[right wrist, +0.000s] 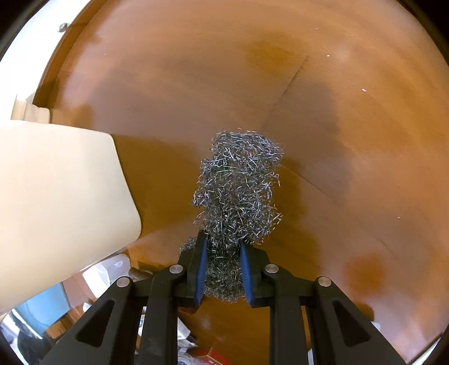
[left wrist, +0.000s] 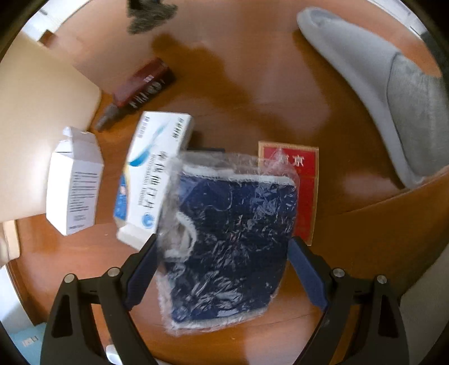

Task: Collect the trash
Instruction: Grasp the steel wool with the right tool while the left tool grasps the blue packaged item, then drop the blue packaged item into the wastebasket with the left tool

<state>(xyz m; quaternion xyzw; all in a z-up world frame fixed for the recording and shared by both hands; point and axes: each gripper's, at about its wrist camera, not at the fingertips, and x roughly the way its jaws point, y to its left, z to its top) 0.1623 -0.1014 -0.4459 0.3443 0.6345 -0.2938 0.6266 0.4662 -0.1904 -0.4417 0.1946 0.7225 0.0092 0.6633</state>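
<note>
My left gripper (left wrist: pixel 223 240) points down, open, with a dark blue cloth sealed in a clear plastic bag (left wrist: pixel 235 233) lying between its blue fingers on the brown wood surface (left wrist: pixel 252 92). Beside the bag are a white and blue box (left wrist: pixel 148 168), a white carton (left wrist: pixel 74 179) and a red pack (left wrist: pixel 307 179) partly under the bag. In the right wrist view my right gripper (right wrist: pixel 223 238) is shut on a wad of steel wool (right wrist: pixel 238 179), which hangs out beyond the fingertips above the wood. That steel wool (left wrist: pixel 148 16) also shows blurred at the top of the left wrist view.
A cream container (left wrist: pixel 42 112) stands at the left, also seen in the right wrist view as the cream container (right wrist: pixel 56 196). A dark red box (left wrist: pixel 143 84) lies behind the white boxes. A pale grey slipper (left wrist: pixel 350 64) is at the upper right.
</note>
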